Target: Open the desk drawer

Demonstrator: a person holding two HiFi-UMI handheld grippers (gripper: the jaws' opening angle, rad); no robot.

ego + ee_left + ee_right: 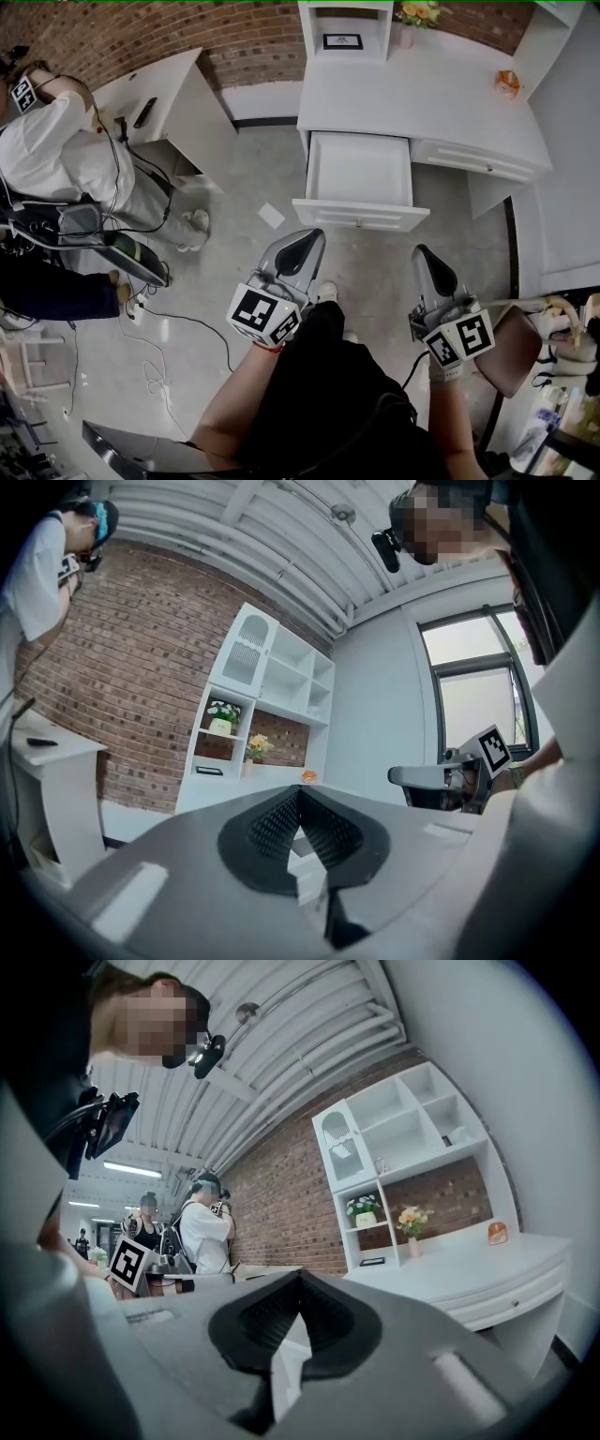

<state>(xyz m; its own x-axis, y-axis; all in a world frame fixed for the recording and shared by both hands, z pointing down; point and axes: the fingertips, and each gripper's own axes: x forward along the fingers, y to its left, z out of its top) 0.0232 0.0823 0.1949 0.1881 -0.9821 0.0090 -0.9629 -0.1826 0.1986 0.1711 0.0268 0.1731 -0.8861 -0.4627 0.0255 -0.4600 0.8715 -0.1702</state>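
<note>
The drawer [360, 214] stands pulled out at the left of the white worktop [422, 94], empty. The left gripper [309, 240] and right gripper [424, 253] hang near the person, well apart from it, jaws together on nothing. The drawer is probably rigid, light and free-sliding. Take hold at the small front pull [357, 223].

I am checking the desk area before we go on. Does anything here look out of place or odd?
One drawer of the desk stands pulled out and looks empty, while the drawer beside it is shut. A small white scrap, perhaps paper, lies loose on the floor left of the open drawer. Nothing looks spilled or broken.
</note>
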